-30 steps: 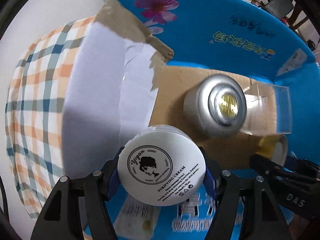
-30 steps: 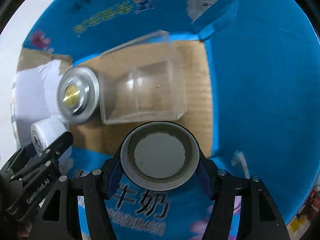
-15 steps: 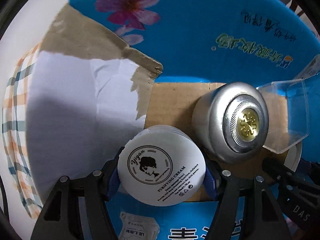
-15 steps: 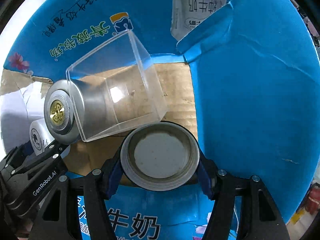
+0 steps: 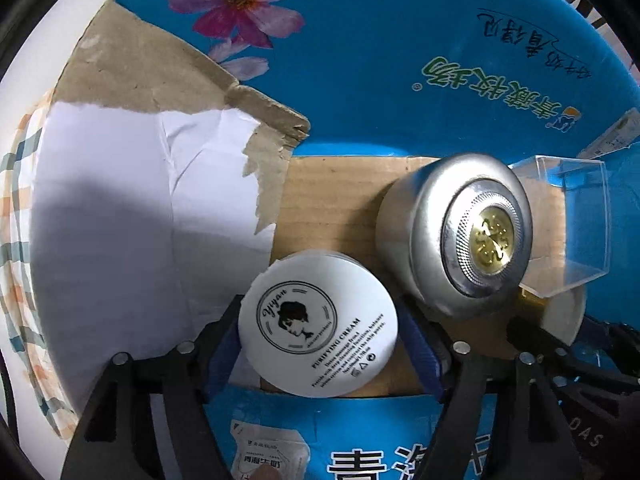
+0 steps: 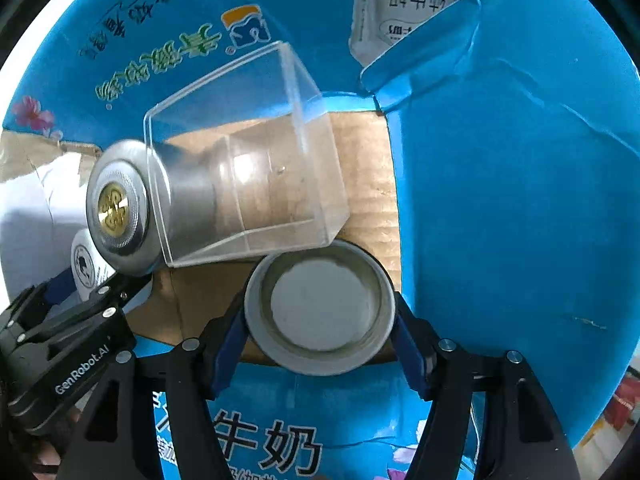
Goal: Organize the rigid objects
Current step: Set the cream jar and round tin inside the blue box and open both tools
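Grippers both loaded, both down inside the blue cardboard box (image 5: 400, 80).

Left gripper (image 5: 320, 332): closed to jar width on the white cream jar (image 5: 318, 328). Blue pads contact the jar wall on both sides. Jar sits centred between the fingers, printed lid facing the camera, low over the brown box floor (image 5: 332, 200) near the box's near wall. Torn box wall with white paper lining (image 5: 140, 200) is to its left.

Right gripper (image 6: 320, 312): closed on the grey round tin (image 6: 320, 306), pads on both sides, open face of the tin toward the camera. Tin is centred between the fingers, over the floor's near edge, close to the right-hand blue wall (image 6: 500, 200). Cannot tell from either view whether jar or tin is touching the floor.

Between the two held items: silver round container (image 5: 456, 232) with a gold centre emblem, standing on the floor just right of the cream jar, very close to it; contact not resolvable. Clear plastic box (image 6: 248, 160) stands beside the silver container on its far side from the jar, just beyond the tin's rim in the right wrist view; edge appears to touch or overlap the tin, cannot confirm.

Left gripper also shows at lower left of the right wrist view, with the jar in it. Checked cloth (image 5: 16, 200) shows outside the box on the left.
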A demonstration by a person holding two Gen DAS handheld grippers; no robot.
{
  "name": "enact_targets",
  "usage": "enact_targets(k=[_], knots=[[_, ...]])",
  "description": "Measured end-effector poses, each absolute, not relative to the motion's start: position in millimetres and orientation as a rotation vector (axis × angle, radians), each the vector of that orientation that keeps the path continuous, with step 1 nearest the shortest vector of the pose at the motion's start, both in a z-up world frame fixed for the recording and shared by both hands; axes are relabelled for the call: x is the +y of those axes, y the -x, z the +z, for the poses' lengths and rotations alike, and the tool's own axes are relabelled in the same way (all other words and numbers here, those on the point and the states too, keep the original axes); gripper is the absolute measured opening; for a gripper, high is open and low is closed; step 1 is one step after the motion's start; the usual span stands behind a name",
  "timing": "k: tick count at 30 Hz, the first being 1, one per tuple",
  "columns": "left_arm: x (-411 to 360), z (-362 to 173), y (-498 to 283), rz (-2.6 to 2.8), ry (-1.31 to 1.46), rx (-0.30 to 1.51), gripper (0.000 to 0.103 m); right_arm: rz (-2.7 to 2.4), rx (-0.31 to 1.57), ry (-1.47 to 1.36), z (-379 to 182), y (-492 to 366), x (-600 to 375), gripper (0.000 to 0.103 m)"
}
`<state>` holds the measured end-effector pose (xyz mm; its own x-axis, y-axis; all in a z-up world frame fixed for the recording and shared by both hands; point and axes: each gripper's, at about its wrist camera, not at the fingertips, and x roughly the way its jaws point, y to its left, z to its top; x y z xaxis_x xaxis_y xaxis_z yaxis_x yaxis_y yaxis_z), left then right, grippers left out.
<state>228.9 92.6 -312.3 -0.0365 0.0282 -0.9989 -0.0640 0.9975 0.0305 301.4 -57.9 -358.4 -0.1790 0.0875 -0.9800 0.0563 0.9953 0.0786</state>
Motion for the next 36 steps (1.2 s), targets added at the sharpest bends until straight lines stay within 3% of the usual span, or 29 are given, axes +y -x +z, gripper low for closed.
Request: enact_targets(k=[12, 14, 17, 29, 36], knots=[[81.9, -299.8, -219.2, 0.079, 0.040, 1.559, 0.092, 0.076, 1.721, -0.087, -324.4, -285.3, -56.6, 0.085], [82.3, -293.6, -216.5, 0.083, 0.039, 1.547, 0.097, 0.083, 1.712, -0.086, -316.4, -283.0, -58.2, 0.089], [86.1, -282.9, -211.2, 0.090, 0.051, 1.528, 0.102, 0.074, 1.687, -0.071, -301.8, -279.0, -60.9, 0.103], [82.4, -226.0, -170.7, 0.093, 0.056, 1.408, 0.102, 0.136, 1.575, -0.048, -236.6, -249.2, -61.4, 0.103], [86.6, -165.3, -139.1, 0.138, 0.042, 1.278, 0.102, 0.200, 1.479, -0.019, -186.8, -220.0, -68.2, 0.103]])
